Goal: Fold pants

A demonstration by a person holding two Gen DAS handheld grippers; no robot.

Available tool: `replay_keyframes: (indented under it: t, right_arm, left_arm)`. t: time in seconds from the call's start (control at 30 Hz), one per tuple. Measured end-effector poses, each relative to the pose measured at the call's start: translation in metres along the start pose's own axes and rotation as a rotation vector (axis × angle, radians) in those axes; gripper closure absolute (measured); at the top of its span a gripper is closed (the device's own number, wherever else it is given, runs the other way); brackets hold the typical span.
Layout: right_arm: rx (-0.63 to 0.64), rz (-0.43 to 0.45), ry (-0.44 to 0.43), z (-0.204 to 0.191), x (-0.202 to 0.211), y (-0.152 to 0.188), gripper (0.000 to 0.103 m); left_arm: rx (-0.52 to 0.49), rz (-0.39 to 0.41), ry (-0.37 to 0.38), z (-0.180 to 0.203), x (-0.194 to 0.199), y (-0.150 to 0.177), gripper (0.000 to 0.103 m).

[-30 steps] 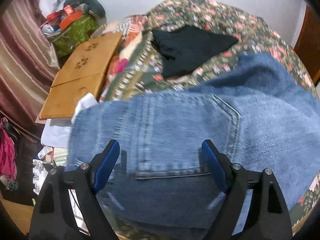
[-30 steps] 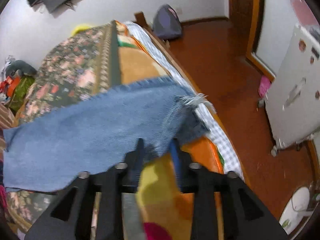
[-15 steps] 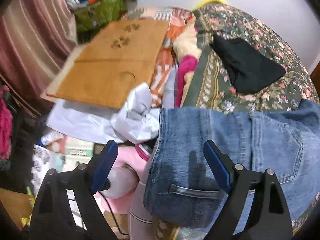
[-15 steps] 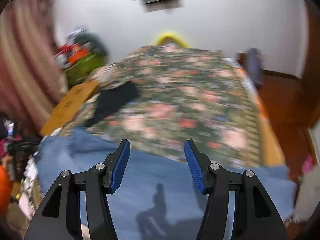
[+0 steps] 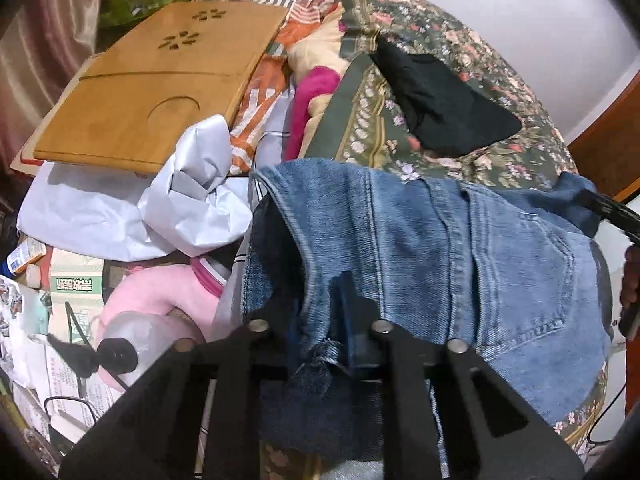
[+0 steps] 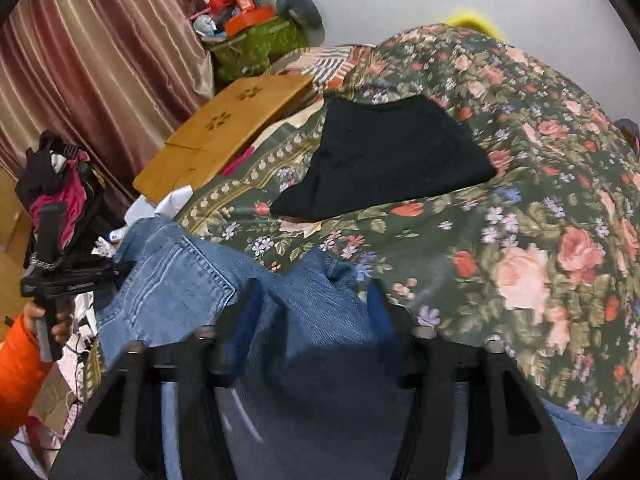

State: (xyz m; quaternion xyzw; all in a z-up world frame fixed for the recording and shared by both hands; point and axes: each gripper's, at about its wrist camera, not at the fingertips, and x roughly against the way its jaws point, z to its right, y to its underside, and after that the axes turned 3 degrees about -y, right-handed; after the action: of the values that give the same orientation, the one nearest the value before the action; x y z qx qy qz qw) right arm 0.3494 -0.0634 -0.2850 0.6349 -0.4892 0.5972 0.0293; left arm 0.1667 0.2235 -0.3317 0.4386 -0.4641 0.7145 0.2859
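Blue jeans [image 5: 460,248] lie across the near edge of a floral bedspread [image 6: 520,200], back pocket up. My left gripper [image 5: 324,320] is closing and pinches the waistband by a belt loop at the jeans' left end. In the right wrist view the same gripper [image 6: 116,272] shows at the left, held by a hand in an orange sleeve. My right gripper [image 6: 312,320] is also closing, and a bunched fold of denim [image 6: 320,280] fills the gap between its blue pads [image 6: 378,320]. One black finger of it shows at the right edge of the left wrist view [image 5: 608,208].
A folded black garment [image 6: 392,160] lies further up the bed. A wooden lap tray [image 5: 152,92], white crumpled bags [image 5: 192,200], a pink plush [image 5: 160,292] and papers crowd the bed's left side. A striped curtain [image 6: 100,60] and a green bag [image 6: 256,44] stand behind.
The left gripper slid left along the jeans and shut on the waistband. The right gripper let go of the frayed leg end, swung left across the bed and came down on the jeans' middle.
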Motion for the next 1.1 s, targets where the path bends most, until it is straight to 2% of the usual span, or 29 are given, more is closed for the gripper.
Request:
replay_keyframes:
  t: [0.03, 0.07, 0.13, 0.2, 0.3, 0.37, 0.4, 0.43, 0.47, 0.5, 0.53, 0.6, 0.67, 0.73, 0.8, 0.9, 0.93, 1.0, 1.1]
  right_arm:
    - [0.005, -0.009, 0.027, 0.000, -0.004, -0.001, 0.088]
    - [0.007, -0.008, 0.047, 0.002, -0.006, 0.000, 0.090]
    - [-0.022, 0.009, 0.029, 0.009, -0.007, -0.001, 0.095]
    - [-0.064, 0.029, 0.014, 0.016, -0.005, -0.002, 0.096]
    - [-0.044, 0.049, 0.068, 0.012, -0.010, -0.006, 0.097]
    - [-0.047, 0.022, 0.086, 0.012, -0.021, -0.009, 0.096]
    - [-0.047, 0.011, 0.096, 0.013, -0.024, -0.009, 0.096]
    - [-0.044, 0.004, 0.102, 0.012, -0.024, -0.010, 0.095]
    - [-0.042, 0.002, 0.107, 0.012, -0.020, -0.010, 0.095]
    - [-0.052, 0.008, 0.123, 0.012, -0.014, -0.011, 0.093]
    - [-0.068, 0.014, 0.131, 0.012, -0.005, -0.011, 0.086]
    - [-0.078, 0.023, 0.162, 0.011, 0.015, -0.008, 0.080]
    - [-0.070, 0.052, 0.175, 0.009, 0.041, 0.000, 0.073]
    - [-0.089, 0.086, 0.184, 0.010, 0.066, 0.012, 0.059]
    - [-0.110, 0.104, 0.188, 0.010, 0.087, 0.028, 0.058]
    - [-0.152, 0.094, 0.185, 0.010, 0.108, 0.058, 0.055]
    - [-0.165, 0.088, 0.191, 0.011, 0.111, 0.067, 0.051]
    - [-0.195, 0.076, 0.212, 0.013, 0.114, 0.088, 0.051]
    - [-0.263, 0.039, 0.219, 0.021, 0.111, 0.113, 0.051]
  left_arm:
    - [-0.013, 0.015, -0.014, 0.003, 0.006, 0.002, 0.089]
    - [-0.027, 0.034, -0.036, 0.005, 0.012, 0.004, 0.089]
    - [-0.040, 0.054, -0.066, 0.005, 0.022, 0.008, 0.090]
    - [-0.040, 0.062, -0.091, -0.001, 0.029, 0.012, 0.090]
    - [-0.057, 0.054, -0.107, -0.006, 0.031, 0.019, 0.088]
    - [-0.068, 0.039, -0.124, -0.007, 0.025, 0.021, 0.086]
    - [-0.075, 0.018, -0.124, -0.008, 0.020, 0.022, 0.083]
    - [-0.074, 0.006, -0.129, -0.010, 0.018, 0.022, 0.075]
    - [-0.061, 0.008, -0.133, -0.013, 0.021, 0.021, 0.073]
    - [-0.050, 0.015, -0.134, -0.017, 0.025, 0.021, 0.067]
    - [-0.030, 0.031, -0.119, -0.023, 0.034, 0.020, 0.066]
    - [0.001, 0.068, -0.037, -0.034, 0.053, 0.022, 0.065]
    - [0.032, 0.082, -0.008, -0.041, 0.063, 0.025, 0.061]
    - [0.048, 0.064, 0.005, -0.045, 0.064, 0.032, 0.052]
    - [0.067, 0.023, 0.034, -0.046, 0.057, 0.039, 0.051]
    - [0.109, -0.034, 0.114, -0.043, 0.039, 0.053, 0.052]
    - [0.112, -0.041, 0.119, -0.039, 0.035, 0.057, 0.066]
    - [0.083, -0.044, 0.129, -0.029, 0.034, 0.059, 0.085]
    - [0.001, 0.005, 0.053, -0.013, 0.051, 0.060, 0.087]
